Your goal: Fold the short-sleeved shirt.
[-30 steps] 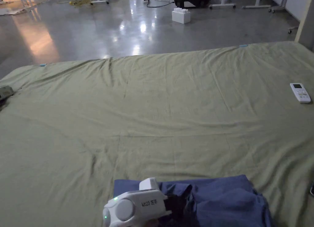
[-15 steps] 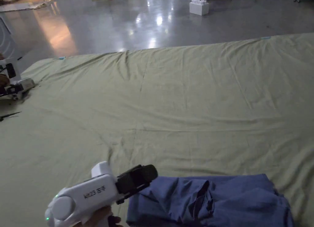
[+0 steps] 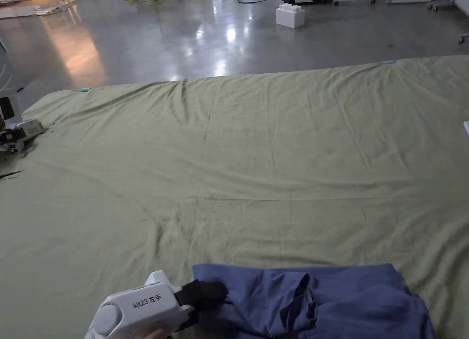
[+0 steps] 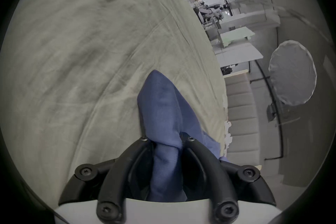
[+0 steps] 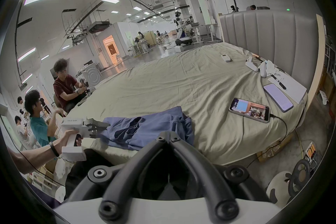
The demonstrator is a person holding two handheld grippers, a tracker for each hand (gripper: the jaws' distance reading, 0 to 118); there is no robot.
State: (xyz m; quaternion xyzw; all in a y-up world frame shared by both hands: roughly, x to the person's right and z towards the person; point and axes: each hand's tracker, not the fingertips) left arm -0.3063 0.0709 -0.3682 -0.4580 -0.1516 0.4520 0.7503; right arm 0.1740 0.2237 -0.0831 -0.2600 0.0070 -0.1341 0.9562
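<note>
Blue shirt (image 3: 320, 298): crumpled, lying at near edge of green bed sheet (image 3: 256, 161). 
Left gripper (image 4: 166, 142): jaws clamped on bunched fold at shirt's left edge, cloth running between both jaws; in head view sits at sheet's near edge, left of shirt. 
Right gripper (image 5: 168, 137): jaws closed tip to tip, nothing between them, raised off bed on near side of shirt. 
Two phones (image 5: 249, 109) on sheet, right of shirt, well apart from it. 
Remote (image 5: 226, 57) farther back.

Matt blue cloth shirt (image 3: 320, 298) on creased olive cloth sheet (image 3: 256, 161).
</note>
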